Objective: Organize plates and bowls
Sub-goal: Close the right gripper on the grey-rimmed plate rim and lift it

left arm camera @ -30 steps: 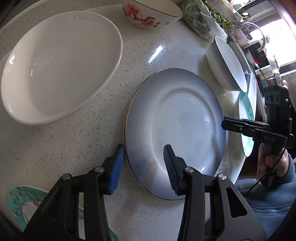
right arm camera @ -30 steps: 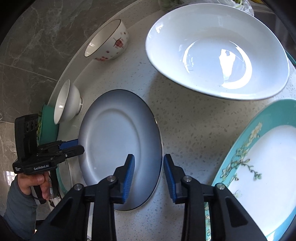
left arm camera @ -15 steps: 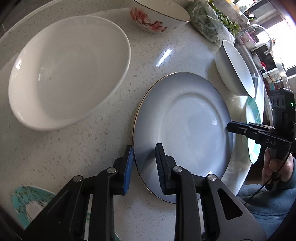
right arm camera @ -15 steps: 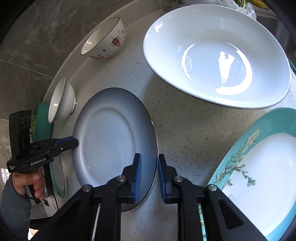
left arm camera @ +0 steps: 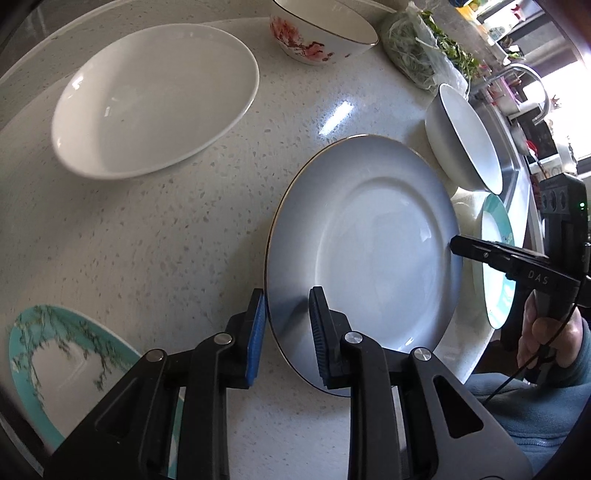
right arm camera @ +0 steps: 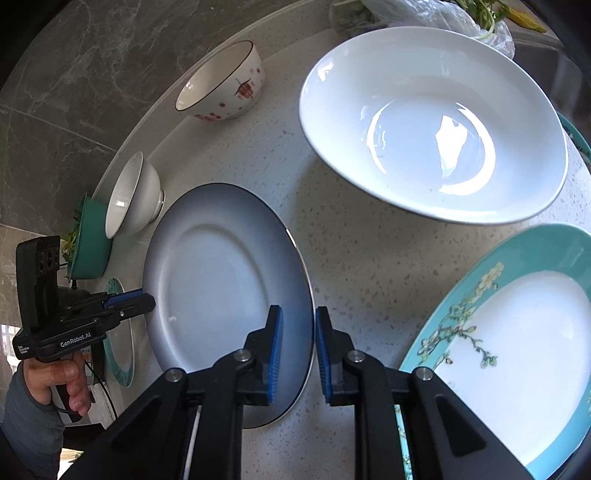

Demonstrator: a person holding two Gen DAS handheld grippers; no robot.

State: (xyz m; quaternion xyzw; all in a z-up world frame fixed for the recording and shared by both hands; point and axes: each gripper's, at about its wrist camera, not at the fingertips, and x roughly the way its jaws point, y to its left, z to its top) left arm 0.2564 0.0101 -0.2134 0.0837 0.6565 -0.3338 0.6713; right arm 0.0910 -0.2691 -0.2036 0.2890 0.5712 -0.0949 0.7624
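Flanking the blue plate (left arm camera: 369,240): white bowl (left arm camera: 155,110), teal plate (right arm camera: 517,343).

My blue-padded fingers (left arm camera: 256,334) are showing against a grey-blue plate (left arm camera: 369,236); teal floral plate (right arm camera: 517,332), white bowl (right arm camera: 432,125), speckled surface (left arm camera: 166,240).

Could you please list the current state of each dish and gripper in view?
Blue-grey plate: flat on counter, rim between both grippers' fingers.
Left gripper: closed on plate rim.
Right gripper: closed on opposite rim.
White bowl: upright, empty.
Floral bowl: upright.
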